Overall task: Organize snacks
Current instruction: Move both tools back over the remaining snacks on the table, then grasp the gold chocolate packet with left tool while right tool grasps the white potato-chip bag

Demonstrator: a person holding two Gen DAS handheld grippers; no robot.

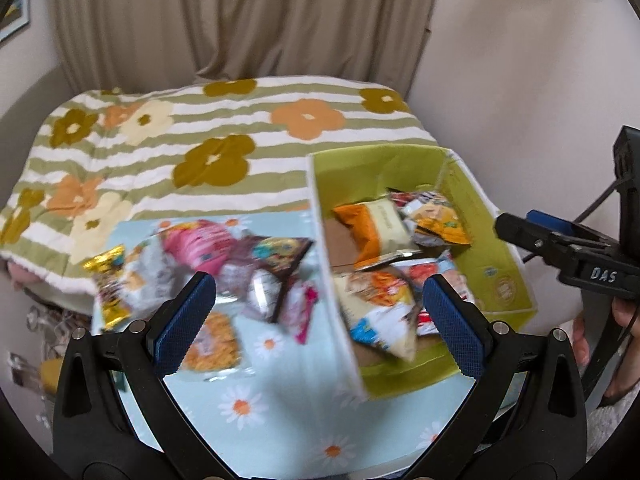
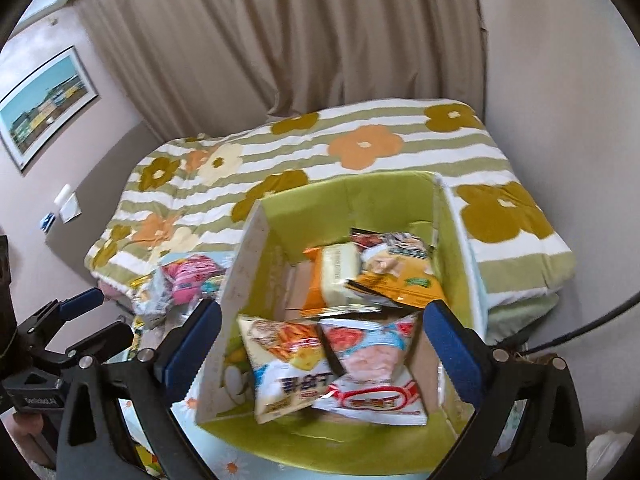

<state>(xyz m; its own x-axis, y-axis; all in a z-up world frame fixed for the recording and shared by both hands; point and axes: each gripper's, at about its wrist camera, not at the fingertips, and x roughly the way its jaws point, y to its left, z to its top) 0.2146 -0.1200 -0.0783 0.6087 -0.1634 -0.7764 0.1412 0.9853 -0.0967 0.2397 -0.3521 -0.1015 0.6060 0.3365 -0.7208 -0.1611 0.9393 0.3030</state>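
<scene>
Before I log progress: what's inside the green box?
The green box holds several snack bags, among them an orange bag and a strawberry bag. Anything under them is covered.

Open right tongs (image 2: 320, 354) above snack-filled green box (image 2: 360, 192)

- The left hand-held gripper (image 1: 318, 312) has a black plastic frame shaped like two spread arms, each ending in a blue textured pad.
- Round silver screws (image 1: 137, 325) sit at its finger joints.
- The right hand-held gripper (image 2: 324, 346) has the same black frame, blue pads and silver screws.
- Seen from the left wrist, its side bears white letters "DAS" (image 1: 603, 274), and a black cable (image 1: 600, 200) runs behind it.
</scene>
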